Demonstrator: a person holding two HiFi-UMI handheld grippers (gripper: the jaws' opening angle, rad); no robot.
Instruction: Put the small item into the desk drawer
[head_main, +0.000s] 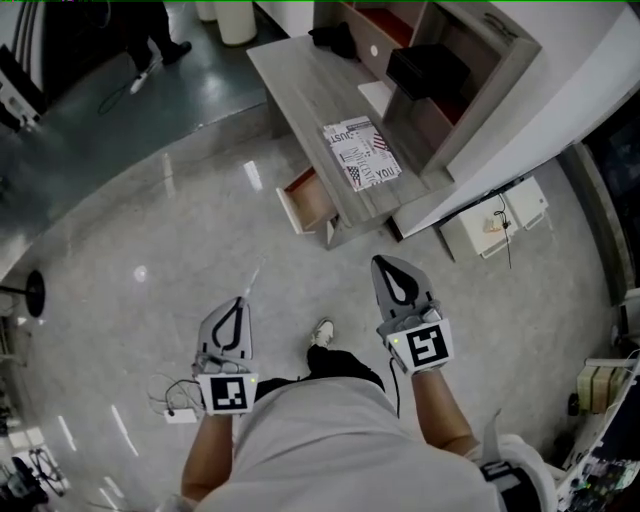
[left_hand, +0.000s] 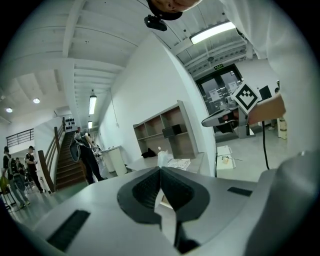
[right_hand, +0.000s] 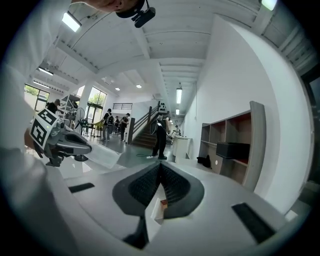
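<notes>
Nearest the person, the left gripper (head_main: 238, 304) and right gripper (head_main: 382, 266) point forward with jaws fully closed on nothing, probably because the desk is out of reach. Farther off, the brown-lined open drawer (head_main: 308, 200) juts from the grey wood-grain desk (head_main: 300, 80), ready to receive. The newsprint-patterned flat item (head_main: 362, 153), likely the task's thing, lies on the desktop just beyond.

Likely an office lobby — staircase (right_hand: 143, 138), polished floor (head_main: 150, 250), desk (head_main: 305, 85) with shelving (right_hand: 231, 150).
</notes>
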